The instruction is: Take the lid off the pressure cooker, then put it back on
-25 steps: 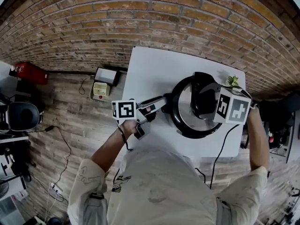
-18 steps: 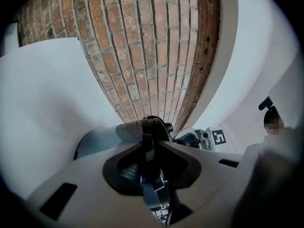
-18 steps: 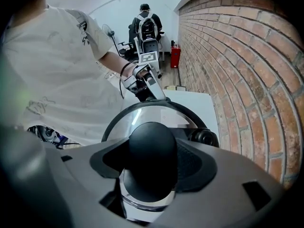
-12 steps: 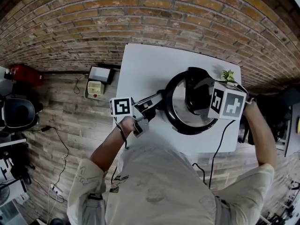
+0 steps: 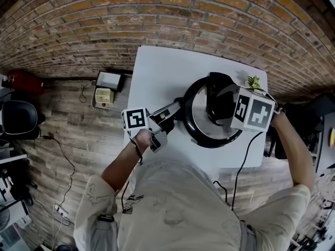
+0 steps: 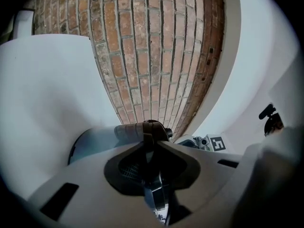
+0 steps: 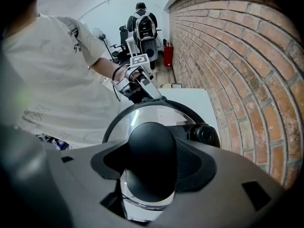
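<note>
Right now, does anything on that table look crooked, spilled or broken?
Nothing stands out. The pressure cooker stands upright on the white table, its lid seated flat, nothing spilled. The left gripper has just been closing its jaws on the side handle; the right gripper holds the knob of the lid.

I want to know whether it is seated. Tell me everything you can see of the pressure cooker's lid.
The lid is a round, polished, metal-looking disc with a black rim, lying flat and level on the pressure cooker on the white table; it looks seated, not lifted. A bulky rounded black knob rises from its top, with a smaller black valve-like cap beside it toward the brick wall. The right tool points down over it, its jaws closed on the knob.
</note>
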`<state>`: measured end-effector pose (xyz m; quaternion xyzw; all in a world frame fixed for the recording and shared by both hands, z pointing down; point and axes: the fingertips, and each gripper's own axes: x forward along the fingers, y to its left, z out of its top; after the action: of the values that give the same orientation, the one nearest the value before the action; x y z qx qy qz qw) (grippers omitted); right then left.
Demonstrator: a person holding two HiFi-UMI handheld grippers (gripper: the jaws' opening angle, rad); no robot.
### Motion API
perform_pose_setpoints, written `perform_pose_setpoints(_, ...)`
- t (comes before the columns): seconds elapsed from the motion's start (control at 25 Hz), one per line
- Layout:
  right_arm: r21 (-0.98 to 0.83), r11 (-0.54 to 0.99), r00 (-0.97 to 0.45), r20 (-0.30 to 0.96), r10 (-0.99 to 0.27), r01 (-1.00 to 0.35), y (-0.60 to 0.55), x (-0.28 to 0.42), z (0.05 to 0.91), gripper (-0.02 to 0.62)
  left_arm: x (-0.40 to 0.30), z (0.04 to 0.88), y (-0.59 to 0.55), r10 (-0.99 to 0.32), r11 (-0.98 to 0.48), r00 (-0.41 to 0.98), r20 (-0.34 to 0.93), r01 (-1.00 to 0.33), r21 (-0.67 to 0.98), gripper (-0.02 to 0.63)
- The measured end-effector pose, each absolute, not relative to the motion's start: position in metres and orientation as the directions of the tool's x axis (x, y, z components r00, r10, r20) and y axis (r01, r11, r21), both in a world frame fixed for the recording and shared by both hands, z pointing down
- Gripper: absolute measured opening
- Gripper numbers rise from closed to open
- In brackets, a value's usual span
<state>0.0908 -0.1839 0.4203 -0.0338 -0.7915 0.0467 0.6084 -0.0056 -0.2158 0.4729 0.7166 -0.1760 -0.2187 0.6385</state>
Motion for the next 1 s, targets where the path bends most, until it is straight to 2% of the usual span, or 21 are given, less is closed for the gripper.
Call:
perform_pose_setpoints(0.16,-0.12,0.992,-0.239,0.965,0.107,-0.041,-0.185,0.091,0.421,0.291,-0.005,0.474,-0.217,-0.541,-0.122,0.837,-0.084,0.02,0.992,0.075)
perform_pose_setpoints(0.28,-0.12,0.99,-0.233,0.967,0.101,-0.068,-0.186,0.091,0.421,0.291,-0.009,0.481,-0.217,-0.549,-0.134,0.834,-0.047,-0.032,0.991,0.074)
perform_pose_setpoints(0.48,-0.111,0.986,-0.206,0.975,0.083,-0.126,-0.188,0.092,0.421,0.293,-0.007,0.476,-0.215,-0.568,-0.104,0.819,-0.075,0.02,0.994,0.074)
perform_pose_setpoints(0.6,-0.1,0.966,-0.214,0.976,0.048,-0.238,-0.196,0.093,0.423,0.293,-0.007,0.474,-0.216,-0.571,-0.104,0.817,-0.086,0.032,0.994,0.072)
perform_pose_setpoints(0.84,-0.101,0.85,-0.239,0.971,-0.03,-0.517,-0.204,0.095,0.424,0.295,-0.012,0.483,-0.216,-0.584,-0.109,0.811,-0.037,-0.033,0.993,0.072)
perform_pose_setpoints(1.0,-0.095,0.801,-0.239,0.969,-0.061,-0.592,-0.205,0.098,0.422,0.298,-0.011,0.479,-0.214,-0.626,-0.111,0.779,-0.039,-0.039,0.993,0.071)
